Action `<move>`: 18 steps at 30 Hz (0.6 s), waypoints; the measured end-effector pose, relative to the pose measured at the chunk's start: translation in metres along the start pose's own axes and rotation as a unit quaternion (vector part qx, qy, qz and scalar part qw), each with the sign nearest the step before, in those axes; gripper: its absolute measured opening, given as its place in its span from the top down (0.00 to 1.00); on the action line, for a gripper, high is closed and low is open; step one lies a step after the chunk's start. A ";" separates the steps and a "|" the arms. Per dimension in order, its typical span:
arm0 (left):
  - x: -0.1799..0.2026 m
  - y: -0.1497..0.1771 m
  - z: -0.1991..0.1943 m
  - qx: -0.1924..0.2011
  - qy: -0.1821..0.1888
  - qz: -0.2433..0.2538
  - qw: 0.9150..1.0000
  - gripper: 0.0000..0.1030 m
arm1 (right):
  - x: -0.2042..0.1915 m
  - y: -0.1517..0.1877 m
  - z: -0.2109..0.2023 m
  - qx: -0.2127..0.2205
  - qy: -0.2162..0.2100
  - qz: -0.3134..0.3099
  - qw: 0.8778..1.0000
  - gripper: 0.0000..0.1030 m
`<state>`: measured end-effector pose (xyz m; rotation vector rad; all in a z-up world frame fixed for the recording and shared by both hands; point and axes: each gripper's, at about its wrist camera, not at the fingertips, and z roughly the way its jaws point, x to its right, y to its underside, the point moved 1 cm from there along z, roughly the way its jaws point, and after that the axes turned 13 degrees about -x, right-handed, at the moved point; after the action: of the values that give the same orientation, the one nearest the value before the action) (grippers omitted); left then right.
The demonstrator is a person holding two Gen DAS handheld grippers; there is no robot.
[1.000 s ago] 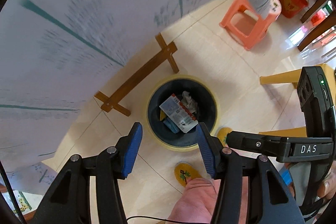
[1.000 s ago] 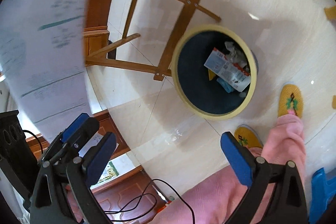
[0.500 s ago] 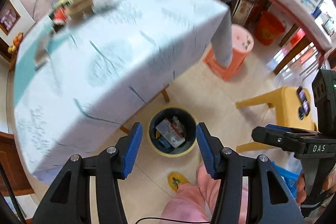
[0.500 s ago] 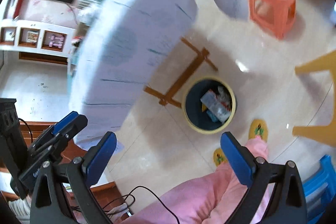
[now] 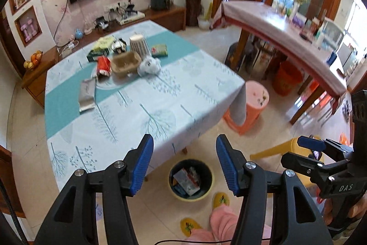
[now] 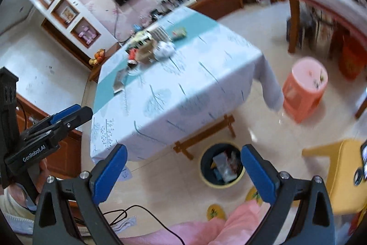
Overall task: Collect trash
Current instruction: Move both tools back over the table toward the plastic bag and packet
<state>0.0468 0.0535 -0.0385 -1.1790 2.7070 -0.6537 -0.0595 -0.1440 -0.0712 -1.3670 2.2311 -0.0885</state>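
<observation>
Both grippers hang high over the floor, angled down past the near edge of the table [image 5: 142,111]. The left gripper [image 5: 184,163] has its jaws apart with nothing between them; they have just been opening a little further. The right gripper [image 6: 183,172] stands with jaws wide apart, also empty. The bin [image 5: 207,191] sits on the floor just beside the table's near corner, holding several wrappers and packets. On the tablecloth, well apart from the bin, the remaining trash lies clustered: a crumpled white wad [image 5: 149,65], a brown carton tray [image 5: 125,63], a red can [image 5: 103,65] on its side, a striped cup [image 5: 140,45], a green packet [image 5: 159,50] and a flat silver wrapper [image 5: 87,95]. The person's pink trouser legs and yellow slippers [image 5: 220,200] show just beside the bin.
</observation>
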 end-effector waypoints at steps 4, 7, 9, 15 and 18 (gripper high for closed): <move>-0.013 0.000 -0.013 0.023 0.003 -0.008 1.000 0.45 | -0.021 -0.011 -0.007 0.013 0.014 -0.026 0.999 0.03; -0.023 -0.003 -0.014 0.033 0.004 -0.017 0.999 0.45 | -0.034 -0.020 -0.002 0.012 0.022 -0.038 0.999 0.03; -0.030 -0.006 -0.014 0.037 0.006 -0.023 0.999 0.45 | -0.039 -0.026 0.001 0.011 0.025 -0.042 0.999 0.03; -0.047 -0.018 -0.007 0.047 0.001 -0.038 0.998 0.45 | -0.047 -0.054 0.016 0.010 0.024 -0.050 0.998 0.03; -0.059 -0.025 0.001 0.049 -0.004 -0.050 0.998 0.45 | -0.048 -0.074 0.029 0.003 0.022 -0.059 0.998 0.03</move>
<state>0.1048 0.0807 -0.0322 -1.2969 2.5906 -0.7833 0.0309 -0.1337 -0.0539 -1.5078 2.1817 -0.1673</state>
